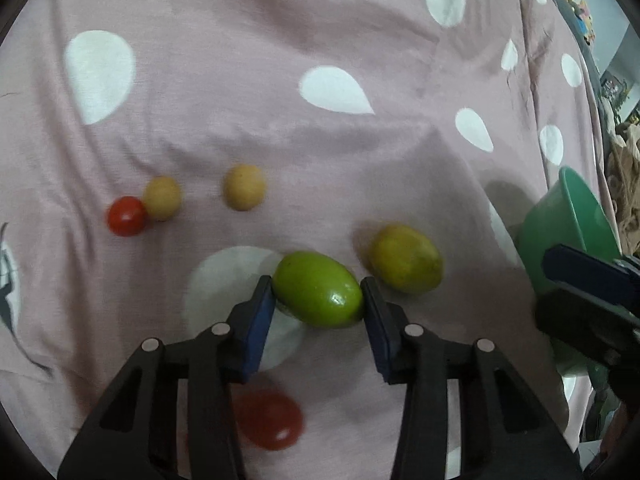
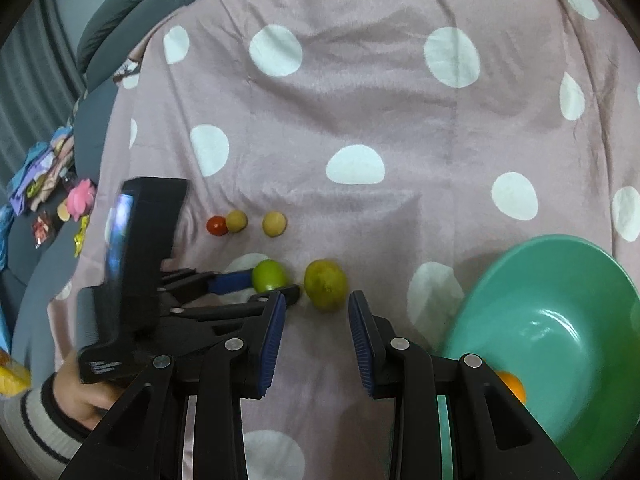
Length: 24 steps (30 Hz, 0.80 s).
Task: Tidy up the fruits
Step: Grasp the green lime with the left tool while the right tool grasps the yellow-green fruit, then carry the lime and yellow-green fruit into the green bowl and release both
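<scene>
Two grippers over pink dotted bedspread point(image 2: 360, 112) – left fingers point(image 1: 262, 312) pinching green fruit point(image 1: 318, 294), right fingers point(image 2: 274, 332) spread.

We see a pink bedspread point(image 2: 360, 120) with white dots. Off its left edge lie a grey duvet point(image 2: 120, 8), a pink toy flower point(image 2: 81, 194) and some wrapped sweets point(image 2: 42, 226) on grey fabric.

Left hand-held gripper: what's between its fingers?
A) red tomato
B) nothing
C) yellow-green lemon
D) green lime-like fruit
D: the left hand-held gripper has its blue pads against both sides of the green lime-like fruit; the yellow-green lemon lies beside it on the dotted blanket.
</scene>
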Motion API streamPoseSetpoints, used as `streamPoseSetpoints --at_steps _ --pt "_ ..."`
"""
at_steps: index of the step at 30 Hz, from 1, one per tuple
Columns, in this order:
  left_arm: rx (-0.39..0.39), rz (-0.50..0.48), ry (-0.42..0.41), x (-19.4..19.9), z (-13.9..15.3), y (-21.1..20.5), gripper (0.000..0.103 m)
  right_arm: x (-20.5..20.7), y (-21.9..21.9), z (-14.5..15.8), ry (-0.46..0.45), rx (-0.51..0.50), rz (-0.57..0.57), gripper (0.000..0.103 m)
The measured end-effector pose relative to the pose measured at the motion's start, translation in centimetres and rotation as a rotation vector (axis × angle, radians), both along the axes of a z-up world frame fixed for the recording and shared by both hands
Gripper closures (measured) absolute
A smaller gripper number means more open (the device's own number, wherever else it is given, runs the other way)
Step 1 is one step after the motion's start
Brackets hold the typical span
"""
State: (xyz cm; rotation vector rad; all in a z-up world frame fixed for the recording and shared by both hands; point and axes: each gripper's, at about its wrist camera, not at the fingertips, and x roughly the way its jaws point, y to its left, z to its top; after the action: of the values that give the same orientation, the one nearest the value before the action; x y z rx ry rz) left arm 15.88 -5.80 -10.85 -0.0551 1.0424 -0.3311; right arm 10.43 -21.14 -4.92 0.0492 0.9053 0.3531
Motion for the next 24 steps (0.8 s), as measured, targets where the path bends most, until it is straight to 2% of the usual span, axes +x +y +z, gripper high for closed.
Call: streamPoseSetpoints --at_steps 4,7,9,12,14,16,20,22,24 --pt "-0.031 0.045 -0.037 -0.9 1.7 3.3 0.06 1.0 1.6 -0.9 0.022 -0.048 0.031 0.069" --pt "-0.036 0.067 -0.064 -1.9 2.8 5.5 0.06 1.8 3.1 -1.8 0.033 -0.094 0.049 0.062" --pt "-0.043 0.076 -0.071 -2.6 3.1 6.6 0.06 2.6 4.1 -2.5 0.043 -0.128 0.049 0.062" --pt "-0.048 0.083 -0.069 -3.2 3.1 7.0 0.06 4.0 5.3 -3.8 0.054 -0.194 0.029 0.062" --pt "-0.058 0.083 -0.063 -3.8 2.9 7.4 0.06 4.7 6.1 -4.7 0.054 -0.256 0.009 0.056" --pt "-0.065 0.084 -0.057 -4.0 2.8 7.4 0.06 5.4 6.5 -5.3 0.054 -0.299 -0.007 0.055" --pt "-0.077 0.087 -0.045 -4.3 2.5 7.7 0.06 6.8 6.3 -6.9 0.133 -0.264 -0.021 0.056" --pt "-0.08 0.089 -0.043 -4.3 2.5 7.7 0.06 6.8 6.2 -6.6 0.122 -0.247 -0.01 0.065" --pt "-0.085 0.087 -0.041 -4.5 2.5 7.6 0.06 6.9 6.2 -6.6 0.128 -0.237 0.005 0.065"
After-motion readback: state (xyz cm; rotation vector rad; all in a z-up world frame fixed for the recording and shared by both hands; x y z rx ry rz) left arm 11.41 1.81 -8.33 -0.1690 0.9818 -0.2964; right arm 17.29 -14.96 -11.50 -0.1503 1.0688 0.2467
